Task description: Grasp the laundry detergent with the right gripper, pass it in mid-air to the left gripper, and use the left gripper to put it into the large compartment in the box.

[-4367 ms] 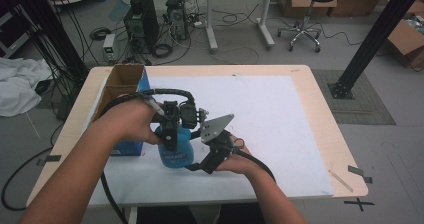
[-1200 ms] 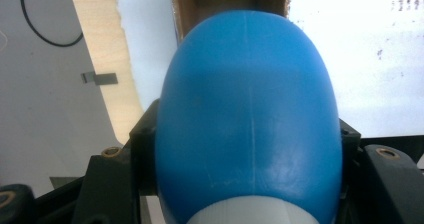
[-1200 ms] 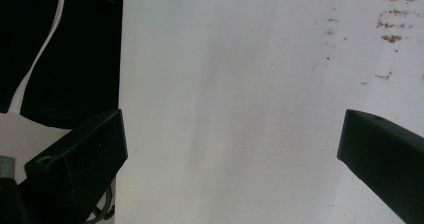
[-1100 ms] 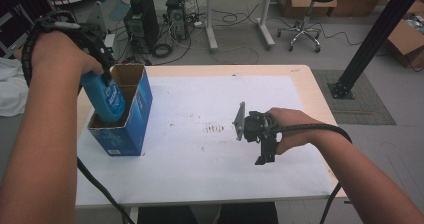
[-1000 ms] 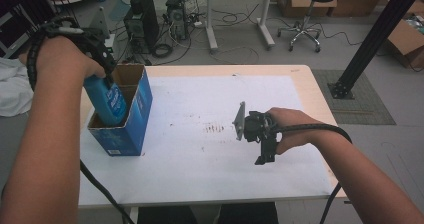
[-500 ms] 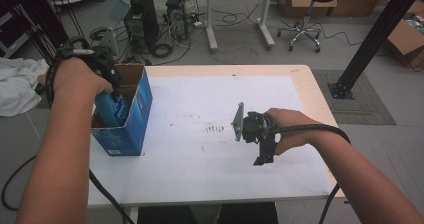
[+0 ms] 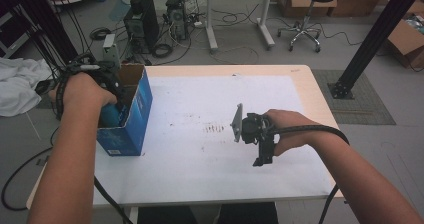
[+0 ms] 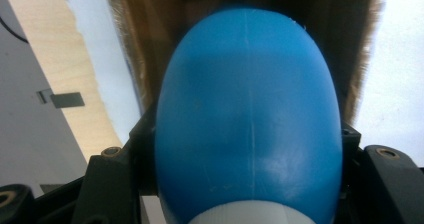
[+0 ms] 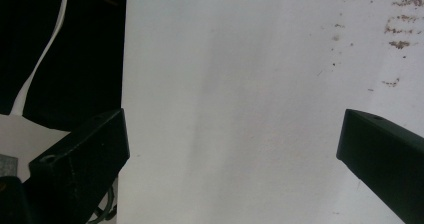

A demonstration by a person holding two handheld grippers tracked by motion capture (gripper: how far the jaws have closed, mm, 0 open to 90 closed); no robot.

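1. We are holding the left gripper (image 7: 107, 91) over the open top of the blue cardboard box (image 7: 131, 119), which is standing at the left end of the surface (image 7: 280, 99).
2. Its jaws are clamping a blue bottle (image 8: 248, 119) from both sides; in the left gripper view the rounded blue body is sitting squarely between them, with a white band showing at its lower edge.
3. In the high view the blue bottle (image 7: 111, 115) is sitting partly down inside the box, its lower part hidden by the box walls, so we cannot tell whether it is touching the box floor.
4. In the left gripper view the brown inner walls of the box are rising behind and around the bottle.
5. We are keeping the right gripper (image 7: 261, 156) well apart from the box, over the white sheet (image 7: 200, 159) toward the right half of the surface, near a patch of small brown marks (image 7: 215, 129).
6. Its jaws are standing wide apart with nothing between them; in the right gripper view the two black fingers (image 9: 80, 159) are framing bare white sheet.
7. The grey plate (image 7: 237, 122) on that gripper is facing left, toward the box.
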